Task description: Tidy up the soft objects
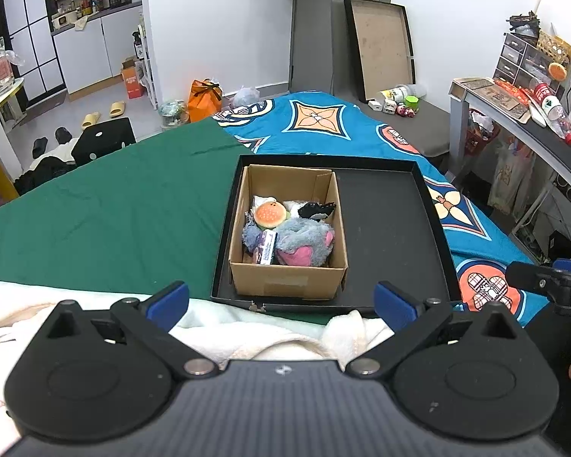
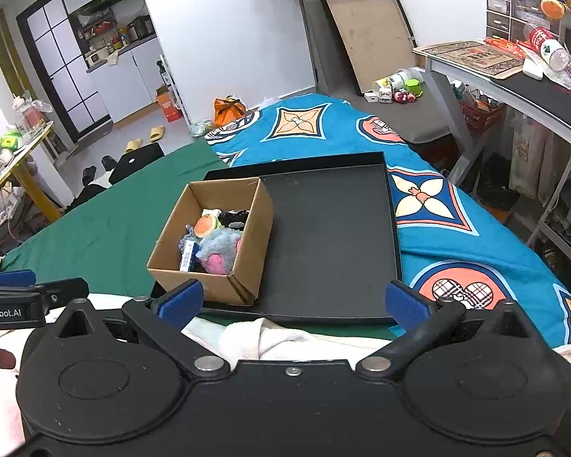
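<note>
Both our grippers hang back with blue-padded jaws spread wide, left gripper [image 1: 281,301] and right gripper [image 2: 293,302] holding nothing. The soft toys sit piled in the open brown cardboard box [image 1: 285,278], in the left half of the shallow black tray [image 1: 392,228]. Risk, we judge: the fluffy grey-and-pink plush [image 1: 304,242] snags its neighbours (they're tangled). Its long axis runs across the box.
</note>
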`<state>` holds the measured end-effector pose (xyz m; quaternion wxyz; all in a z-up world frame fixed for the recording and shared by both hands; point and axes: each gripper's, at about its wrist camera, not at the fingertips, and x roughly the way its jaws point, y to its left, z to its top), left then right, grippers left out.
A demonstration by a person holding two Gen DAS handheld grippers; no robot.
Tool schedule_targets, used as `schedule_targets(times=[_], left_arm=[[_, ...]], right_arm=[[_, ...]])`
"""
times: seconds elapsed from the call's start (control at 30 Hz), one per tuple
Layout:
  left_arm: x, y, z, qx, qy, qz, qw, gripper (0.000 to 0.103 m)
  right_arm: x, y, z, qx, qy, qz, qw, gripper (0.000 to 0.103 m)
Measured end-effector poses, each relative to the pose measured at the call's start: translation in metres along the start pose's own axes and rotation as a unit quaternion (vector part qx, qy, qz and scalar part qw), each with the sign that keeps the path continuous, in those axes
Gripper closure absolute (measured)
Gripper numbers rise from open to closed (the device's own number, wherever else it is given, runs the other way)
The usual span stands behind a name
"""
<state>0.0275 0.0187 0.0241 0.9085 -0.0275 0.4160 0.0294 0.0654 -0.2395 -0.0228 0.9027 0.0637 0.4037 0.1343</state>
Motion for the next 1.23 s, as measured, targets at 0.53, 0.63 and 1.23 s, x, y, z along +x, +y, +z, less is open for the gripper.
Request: schedule_targets(times=[0.53, 0.63, 1.23], left_arm=[[-0.0055, -0.0039, 0.0016, 0.006, -0.008, 0.003, 0.9999, 0.001], [-0.0048, -0.0031, 0.0016, 0.003, -0.007, 0.004, 1.0000, 0.001], [-0.0022, -0.0094, 0.0017, 0.012, -0.009, -0.001, 0.9999, 0.001]], right_arm=[[0.0003, 0.0006, -0.0003, 0.000, 0.001, -0.001, 1.000, 0.000], [0.0003, 0.0006, -0.0004, -0.001, 0.002, -0.001, 1.000, 0.000], [0.0044, -0.0022, -0.0008, -0.002, 0.010, -0.004, 1.000, 0.000]])
